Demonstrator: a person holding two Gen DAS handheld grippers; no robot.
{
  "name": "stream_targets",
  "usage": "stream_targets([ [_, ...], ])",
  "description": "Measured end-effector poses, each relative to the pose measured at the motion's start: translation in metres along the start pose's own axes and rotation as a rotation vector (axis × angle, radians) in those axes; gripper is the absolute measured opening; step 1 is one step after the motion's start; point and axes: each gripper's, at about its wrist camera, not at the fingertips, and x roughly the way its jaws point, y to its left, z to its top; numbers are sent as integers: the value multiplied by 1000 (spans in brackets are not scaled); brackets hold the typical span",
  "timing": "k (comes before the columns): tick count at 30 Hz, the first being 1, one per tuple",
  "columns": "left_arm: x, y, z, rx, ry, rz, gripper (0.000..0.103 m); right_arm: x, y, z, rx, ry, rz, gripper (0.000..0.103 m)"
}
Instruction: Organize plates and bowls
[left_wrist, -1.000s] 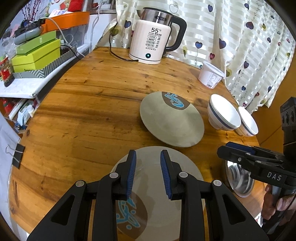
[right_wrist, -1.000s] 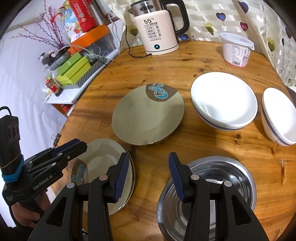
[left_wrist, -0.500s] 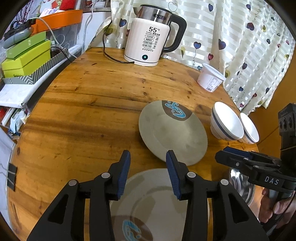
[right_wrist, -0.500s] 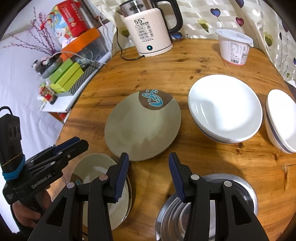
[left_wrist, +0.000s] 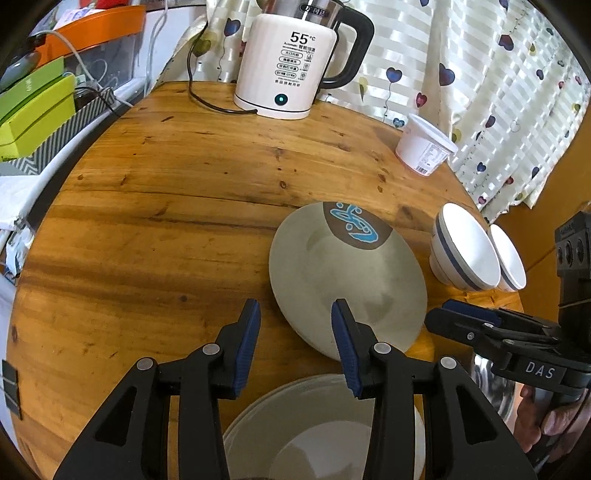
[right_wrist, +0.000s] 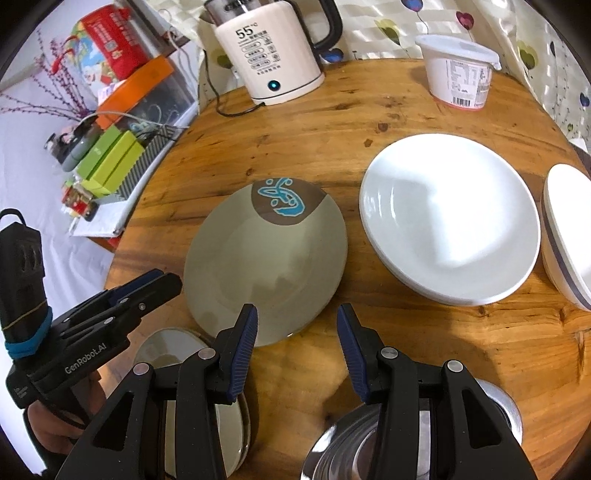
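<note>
Left wrist view: the left tongs (left_wrist: 295, 314) stand open and empty at lower centre, above a round beige plate (left_wrist: 321, 424) at the bottom edge. A second glazed beige plate with a blue motif (left_wrist: 347, 273) lies mid-frame on the round wooden counter (left_wrist: 166, 206). Two white blue-banded bowls (left_wrist: 465, 247) sit touching at right; the right tongs (left_wrist: 454, 314) enter there, state unclear here.

Right wrist view: the right tongs (right_wrist: 295, 321) are open, holding nothing. Only here shows the shiny steel bowl (right_wrist: 369, 443) at bottom, and the wide shallow interior of the white bowl (right_wrist: 450, 218) at right.
</note>
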Motion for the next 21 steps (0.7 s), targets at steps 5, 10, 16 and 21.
stream_targets([
  [5,6,1,2,12,11,-7,41,5,-2,4,6,8,-6,44],
  [10,16,5,5,5,38,-13,41,11,-4,8,15,18,-15,44],
  [16,23,6,7,7,53,-17,41,17,-8,11,39,25,-31,36],
  [21,26,6,8,19,58,-20,34,19,-10,13,47,30,-38,30],
])
